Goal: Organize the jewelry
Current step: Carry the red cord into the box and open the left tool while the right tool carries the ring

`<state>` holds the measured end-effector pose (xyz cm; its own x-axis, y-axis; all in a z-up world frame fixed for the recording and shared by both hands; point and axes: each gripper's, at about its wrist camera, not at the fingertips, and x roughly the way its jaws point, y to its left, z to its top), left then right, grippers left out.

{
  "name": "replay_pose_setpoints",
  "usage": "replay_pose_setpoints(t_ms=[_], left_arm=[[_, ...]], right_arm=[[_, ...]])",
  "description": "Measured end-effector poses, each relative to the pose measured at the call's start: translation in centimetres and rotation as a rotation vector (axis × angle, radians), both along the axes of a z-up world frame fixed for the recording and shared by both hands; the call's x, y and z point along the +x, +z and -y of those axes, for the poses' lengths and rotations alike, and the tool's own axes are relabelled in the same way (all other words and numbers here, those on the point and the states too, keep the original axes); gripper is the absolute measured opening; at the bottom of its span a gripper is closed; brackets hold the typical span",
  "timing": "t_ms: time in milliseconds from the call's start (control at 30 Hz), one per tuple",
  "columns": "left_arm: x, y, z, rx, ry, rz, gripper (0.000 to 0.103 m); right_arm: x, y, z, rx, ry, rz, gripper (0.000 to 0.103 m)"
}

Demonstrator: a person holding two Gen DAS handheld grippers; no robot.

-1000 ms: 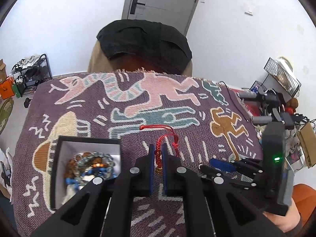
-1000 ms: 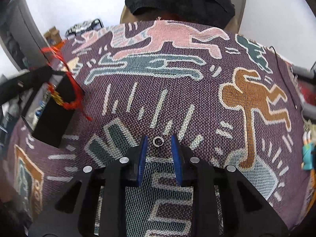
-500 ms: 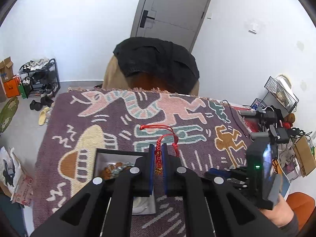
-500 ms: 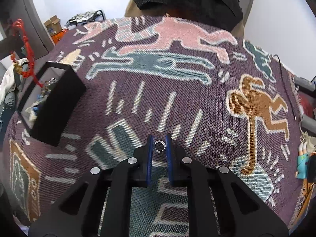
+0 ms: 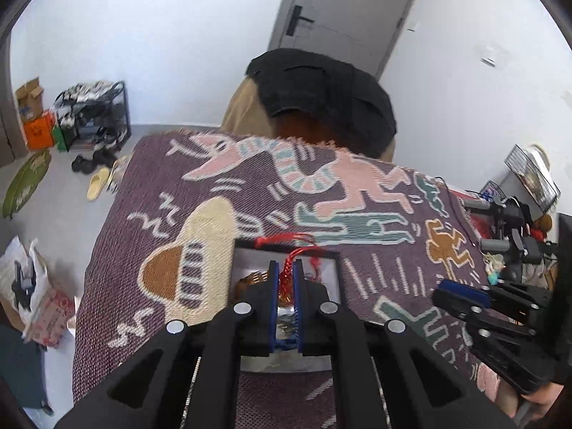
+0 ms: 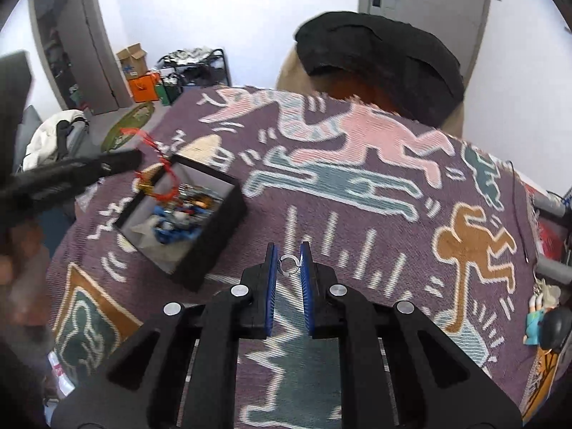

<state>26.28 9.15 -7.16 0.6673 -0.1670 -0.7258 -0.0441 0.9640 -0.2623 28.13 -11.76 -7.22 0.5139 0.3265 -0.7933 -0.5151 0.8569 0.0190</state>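
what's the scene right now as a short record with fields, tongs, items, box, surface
left tongs: over the box, jaws just been opening, red cord between them
red cord: knotted, with a gold charm, hanging above the box
right tongs: shut on the ring, lifted off the blanket
ring: small, silver
box: black, open, white lining, already holds beads
blanket: purple weave with figures, covers the table
next, likely: cord dropped into the box, then the ring
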Motion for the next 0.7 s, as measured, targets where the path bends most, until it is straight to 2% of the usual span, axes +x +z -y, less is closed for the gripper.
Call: replay_pose_setpoints(t_ms=[33, 67, 100, 167, 267, 367, 700], left_arm=[[0.1, -0.6, -0.6, 0.004, 0.015, -0.018, 0.035], [0.1, -0.9, -1.0, 0.020, 0.034, -0.025, 0.053], [-0.1, -0.9, -1.4, 0.040, 0.058, -0.017, 0.078], [-0.9, -0.6, -2.3, 0.036, 0.076, 0.040, 0.081], [-1.4, -0.4, -3.3, 0.009, 0.081, 0.042, 0.081], [-2.1, -0.1, -4.2, 0.027, 0.089, 0.054, 0.081], [-4.4, -0.1, -6.8, 0.009, 0.123, 0.062, 0.081]], right_arm=[[-0.2, 0.2, -0.4, 0.005, 0.007, 0.002, 0.014], [-0.4, 0.4, -1.0, 0.016, 0.019, 0.002, 0.014], [-0.5, 0.6, -1.5, 0.026, 0.026, 0.000, 0.014], [-0.6, 0.8, -2.4, 0.043, 0.045, -0.004, 0.014], [-0.6, 1.0, -3.9, 0.060, 0.063, -0.013, 0.014], [-0.5, 1.1, -5.1, 0.072, 0.071, -0.017, 0.014], [0.0, 0.9, -8.1, 0.127, 0.094, -0.055, 0.014]])
